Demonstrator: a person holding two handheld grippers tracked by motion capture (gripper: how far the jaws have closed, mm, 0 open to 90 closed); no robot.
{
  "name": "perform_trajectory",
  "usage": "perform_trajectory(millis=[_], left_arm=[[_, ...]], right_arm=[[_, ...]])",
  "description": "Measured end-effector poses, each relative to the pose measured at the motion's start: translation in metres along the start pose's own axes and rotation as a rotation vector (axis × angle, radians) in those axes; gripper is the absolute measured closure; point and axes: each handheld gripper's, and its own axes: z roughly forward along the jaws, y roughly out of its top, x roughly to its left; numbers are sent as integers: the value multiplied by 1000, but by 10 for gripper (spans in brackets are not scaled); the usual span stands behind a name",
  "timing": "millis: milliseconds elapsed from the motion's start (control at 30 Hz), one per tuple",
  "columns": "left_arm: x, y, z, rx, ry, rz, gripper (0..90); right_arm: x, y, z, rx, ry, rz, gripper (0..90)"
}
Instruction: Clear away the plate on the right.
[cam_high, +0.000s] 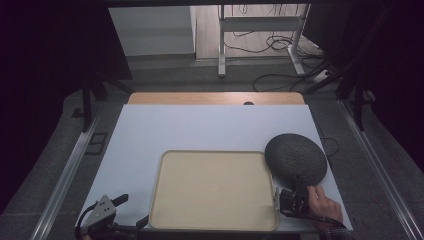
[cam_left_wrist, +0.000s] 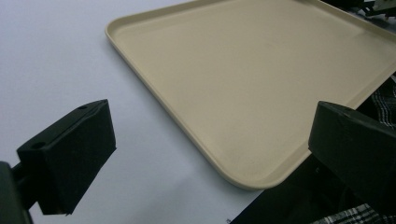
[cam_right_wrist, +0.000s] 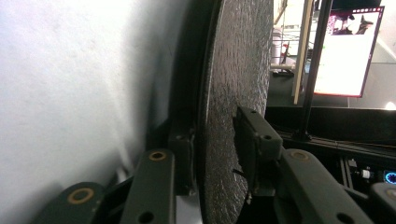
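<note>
While my left gripper (cam_high: 131, 211) sits at the near left corner of the table (cam_high: 150, 130), its jaws stand wide apart with nothing between them — in the left gripper view they frame the near corner of the tray (cam_left_wrist: 261, 93), one jaw over the white table top, the other past the tray's edge. The tray is beige, shallow and bare, lying flat on the near half of the table. My right gripper (cam_high: 286, 196) is at the tray's near right corner, held in my hand (cam_high: 322, 202), and it reaches to the near edge of the plate (cam_high: 296, 158) — a dark, rough-textured round thing lying on the table just right of the tray's far corner, its left rim touching or overlapping the tray's rim; I cannot tell which. In the right gripper view the view is rolled on its side: the plate's rim (cam_right_wrist: 233, 93) runs between the two jaws, one pad against the textured top, the other against the underside, so the jaws are closed on the rim.
</note>
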Motion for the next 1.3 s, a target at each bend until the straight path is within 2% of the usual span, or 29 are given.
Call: perform_trajectory(millis=[167, 233, 300, 467, 500, 700, 767, 867, 933, 967, 1000, 1100, 1133, 1200, 1267, 1300], left_arm=[[0, 0, 0, -1, 0, 0, 5], [0, 0, 0, -2, -1, 1, 5], [0, 0, 0, 1, -2, 0, 5], [0, 0, 0, -1, -3, 0, 6], [0, 0, 0, -1, -3, 0, 5], [1, 0, -1, -7, -2, -8, 5], [1, 0, -1, -8, -2, -9, 5], [1, 0, -1, -9, -3, -10, 5], [1, 0, -1, -10, -3, -11, 5], [1, 0, -1, -9, -3, -11, 5], [1, 0, -1, -9, -3, -11, 5], [1, 0, -1, -9, -2, -10, 5], [1, 0, -1, -10, -1, -11, 5], [1, 0, -1, -10, -1, -11, 5], [1, 0, -1, -8, -2, -11, 5], [1, 0, -1, -8, -1, -11, 5]], right_arm=[[2, -1, 4, -5, -2, -10, 764], [5, -2, 5, -6, -6, -43, 818], [7, -1, 4, -4, -15, -58, 822], [5, -1, 2, -4, -39, -50, 844], [4, -1, 2, -7, -49, -36, 845], [0, -3, -1, 2, -27, -42, 848], [-1, -4, -2, -12, -29, -32, 846], [-3, -4, -4, -6, -61, -37, 849], [-6, -5, -7, -4, -93, -22, 849], [-8, -6, -7, -30, -55, 2, 848], [-11, -8, -7, -50, -57, -5, 848], [-11, -8, -12, -35, -61, 4, 848], [-12, -8, -13, -25, -54, -11, 848], [-10, -8, -14, -33, -61, -2, 847], [-10, -8, -15, -51, -56, -14, 847], [-9, -7, -17, -43, -61, -8, 847]])
